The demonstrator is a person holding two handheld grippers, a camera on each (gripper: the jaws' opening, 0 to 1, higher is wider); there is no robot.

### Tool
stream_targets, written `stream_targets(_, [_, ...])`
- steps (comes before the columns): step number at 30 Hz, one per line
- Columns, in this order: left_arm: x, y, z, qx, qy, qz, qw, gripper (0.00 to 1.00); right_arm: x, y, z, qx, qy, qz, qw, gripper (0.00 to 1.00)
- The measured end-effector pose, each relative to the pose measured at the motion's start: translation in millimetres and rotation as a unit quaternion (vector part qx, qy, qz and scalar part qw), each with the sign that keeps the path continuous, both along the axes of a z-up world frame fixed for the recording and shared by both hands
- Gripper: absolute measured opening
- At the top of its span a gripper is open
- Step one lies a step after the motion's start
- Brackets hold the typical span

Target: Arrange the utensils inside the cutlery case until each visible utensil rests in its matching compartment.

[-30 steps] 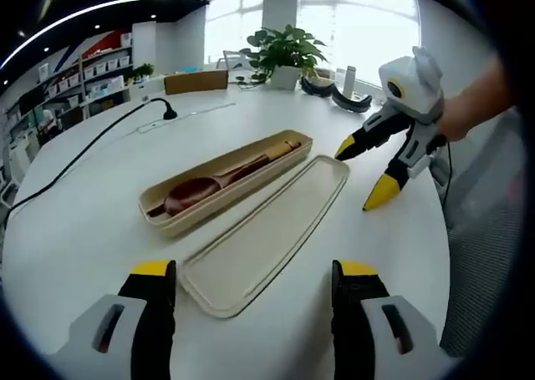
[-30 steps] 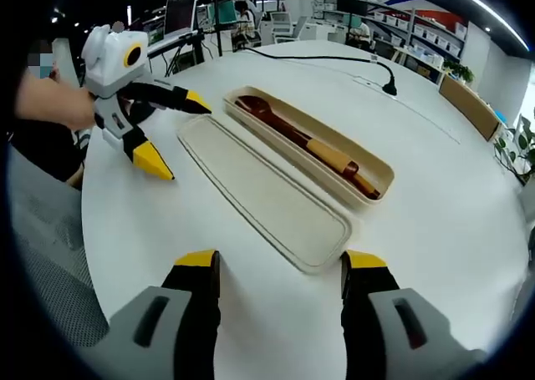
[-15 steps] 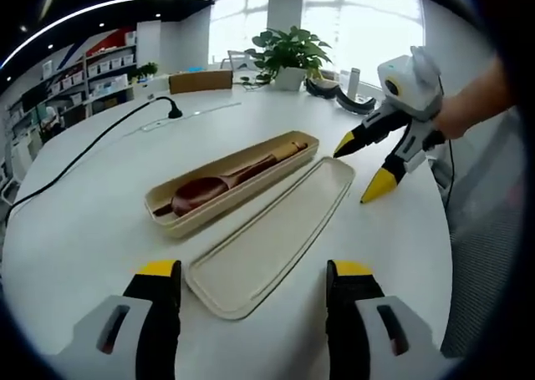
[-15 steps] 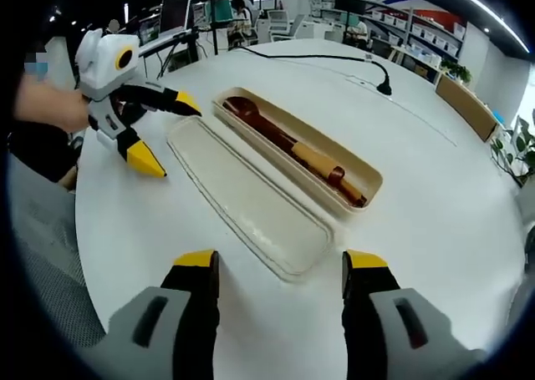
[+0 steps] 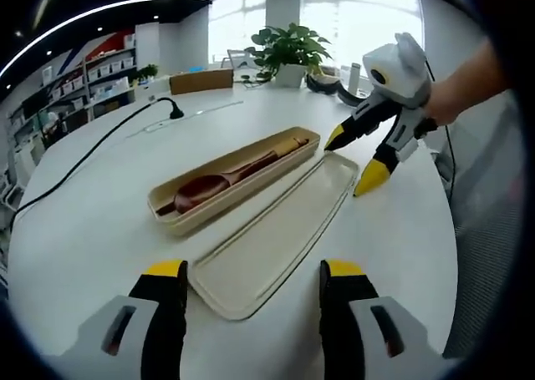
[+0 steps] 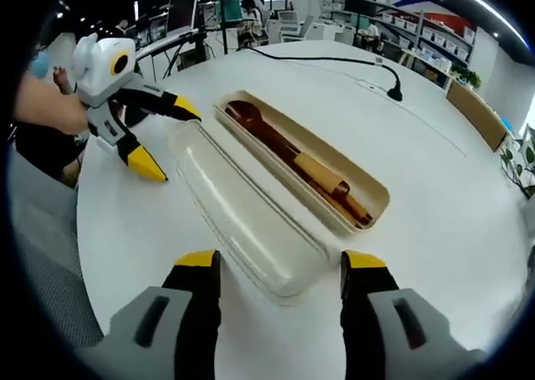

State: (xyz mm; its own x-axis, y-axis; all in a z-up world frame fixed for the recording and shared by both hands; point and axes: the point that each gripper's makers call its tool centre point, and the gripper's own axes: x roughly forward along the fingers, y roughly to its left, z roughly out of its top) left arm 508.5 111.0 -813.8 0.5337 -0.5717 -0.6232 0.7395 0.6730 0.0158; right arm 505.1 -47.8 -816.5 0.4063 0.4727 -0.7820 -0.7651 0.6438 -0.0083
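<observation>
On the white round table (image 5: 75, 221), going from left to right in the left gripper view, a black power cable (image 5: 92, 150) is snaking away, then the cutlery case (image 5: 236, 181) is lying open with a wooden spoon (image 5: 213, 182) and what look like other wooden utensils resting lengthwise inside it. Just beside it, touching along one long edge, the detached lid (image 5: 276, 234) is sitting hollow side up. Farther right, the right gripper (image 5: 355, 159) is hovering with its yellow-tipped jaws spread apart and holding nothing, one tip near the case's far end and the other over the lid's corner. The left gripper (image 5: 251, 284) is waiting at the lid's near end, jaws parted and empty.

Judging by how things lie, the utensils are already sitting in the case, so the step in hand seems to be closing up. The next move is probably calling for both grippers to take the lid by its ends, turn it over and line it up squarely with the case.

The right gripper view is looking from the opposite end: the left gripper (image 6: 159, 142) is appearing at its left, held by a person's hand (image 6: 38, 104), beside the lid (image 6: 242, 213), and the pale utensil handles (image 6: 322, 175) in the case (image 6: 301, 159) are showing more plainly. The left gripper view alone is offering the potted plant (image 5: 284, 50) and windows beyond the table.
</observation>
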Motion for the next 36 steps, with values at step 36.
stream_targets(36, [-74.2, -3, -3.2, 0.015, 0.020, -0.056, 0.9981, 0.52, -84, -5, -1.0, -0.018, 0.029, -0.010, 0.9994, 0.59])
